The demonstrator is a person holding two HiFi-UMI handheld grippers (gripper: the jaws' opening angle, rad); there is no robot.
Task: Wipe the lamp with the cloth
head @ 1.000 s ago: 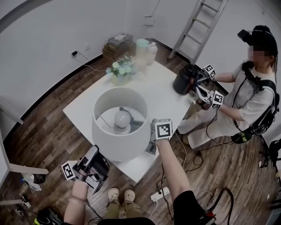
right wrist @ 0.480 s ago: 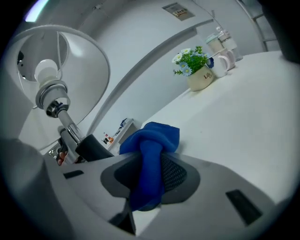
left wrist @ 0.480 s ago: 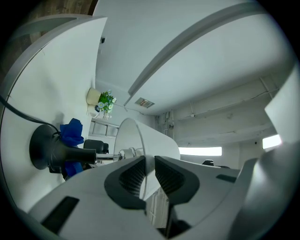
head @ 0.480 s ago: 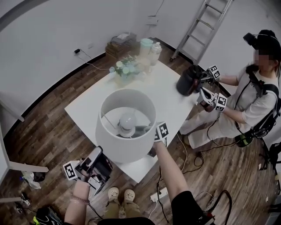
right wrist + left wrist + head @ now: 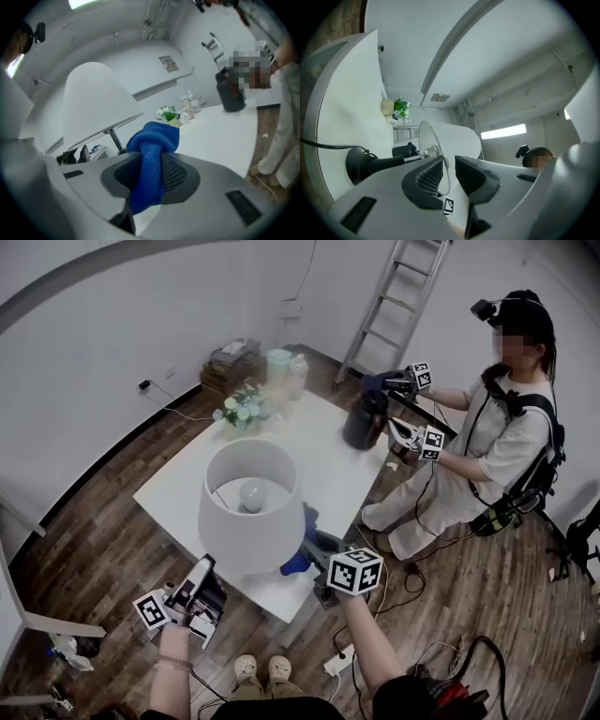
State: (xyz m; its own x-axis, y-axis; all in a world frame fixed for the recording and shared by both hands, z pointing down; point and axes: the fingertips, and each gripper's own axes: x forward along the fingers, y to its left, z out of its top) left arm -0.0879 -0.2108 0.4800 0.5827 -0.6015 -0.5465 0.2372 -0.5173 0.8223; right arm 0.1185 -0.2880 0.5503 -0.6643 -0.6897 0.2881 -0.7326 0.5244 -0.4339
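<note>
From the head view, a white table (image 5: 337, 465) stands on a dark plank floor (image 5: 103, 521) between white walls, with a ladder (image 5: 394, 306) leaning in the far right corner and a power strip (image 5: 339, 657) on the floor near the feet. The lamp (image 5: 251, 507) stands at the table's near edge, its bulb showing inside the white shade (image 5: 239, 540); flowers (image 5: 242, 409) and two bottles (image 5: 286, 371) sit at the far side. A second person (image 5: 497, 446) sits at the right and holds a dark jar (image 5: 364, 420) with two more grippers. The left gripper (image 5: 204, 568) reaches the shade's near left rim; the right gripper (image 5: 314, 545) carries the blue cloth (image 5: 296, 563) just beside the shade's near right side. Square black-and-white markers show on the cube (image 5: 354, 570). In the left gripper view, the left gripper (image 5: 449, 176) has its jaws closed on the rim of the shade (image 5: 459, 140), one pad inside and one outside, and the lamp's dark base (image 5: 358, 164) rests on the table (image 5: 351, 103) with the flowers (image 5: 401, 108) beyond it. In the right gripper view, the right gripper (image 5: 150, 173) clamps the bunched cloth (image 5: 152, 154), close under the shade (image 5: 93, 103) but apart from it; the flowers (image 5: 167, 114), bottles (image 5: 192, 104) and jar (image 5: 229, 96) lie farther along the table (image 5: 220, 136).
</note>
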